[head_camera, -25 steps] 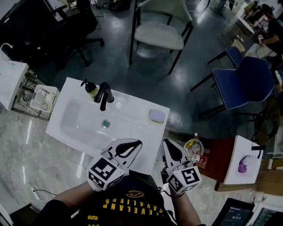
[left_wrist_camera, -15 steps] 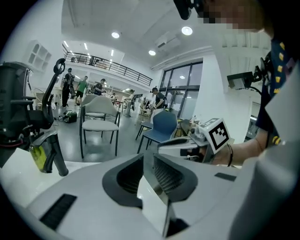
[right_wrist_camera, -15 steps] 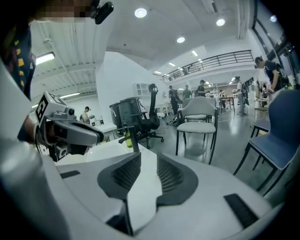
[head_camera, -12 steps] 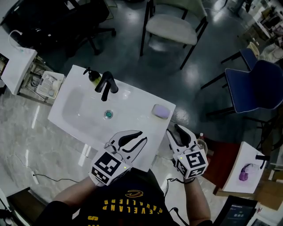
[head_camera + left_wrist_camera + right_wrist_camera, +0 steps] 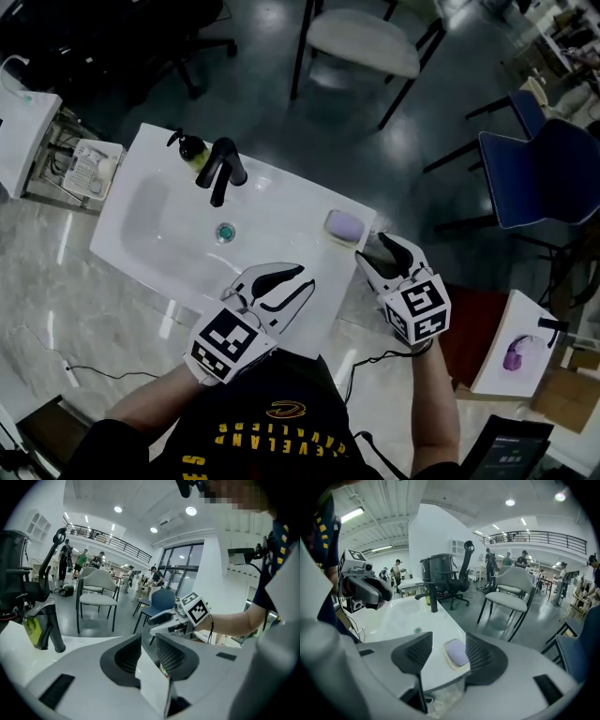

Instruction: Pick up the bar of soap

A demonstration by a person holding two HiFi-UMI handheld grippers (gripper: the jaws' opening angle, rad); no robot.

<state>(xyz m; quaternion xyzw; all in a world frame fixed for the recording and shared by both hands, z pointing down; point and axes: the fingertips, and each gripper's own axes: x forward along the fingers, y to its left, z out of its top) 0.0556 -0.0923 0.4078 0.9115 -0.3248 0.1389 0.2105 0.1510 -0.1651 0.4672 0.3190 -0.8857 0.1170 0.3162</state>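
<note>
From the head view, a white washbasin [image 5: 141, 202] stands on a pale marble floor [image 5: 56, 309], with a black tap [image 5: 222, 169] and a yellowish pump bottle [image 5: 194, 152] at its far rim and a drain [image 5: 224, 232] in the bowl. The bar of soap [image 5: 345, 224], pale lilac, lies in a dish on the basin's far right corner. The left claw [image 5: 305, 277] hangs over the near edge of the basin, spread and empty. The right claw [image 5: 372, 248] sits just off the right edge, its tips close beside the soap. A white chair [image 5: 361, 42] and a blue chair [image 5: 548, 178] stand farther off. In the left gripper view, the left claw [image 5: 147, 651] is spread with only the basin's edge seen in the gap; the right claw [image 5: 161, 620] shows beyond it, the tap [image 5: 47, 616] to the left. In the right gripper view, the right claw [image 5: 449, 654] has just been opening and stands spread; the bar of soap [image 5: 456, 652] shows in the gap between the pads, neither pad pressing on it, and the left claw [image 5: 365, 590] hangs at the left.
</note>
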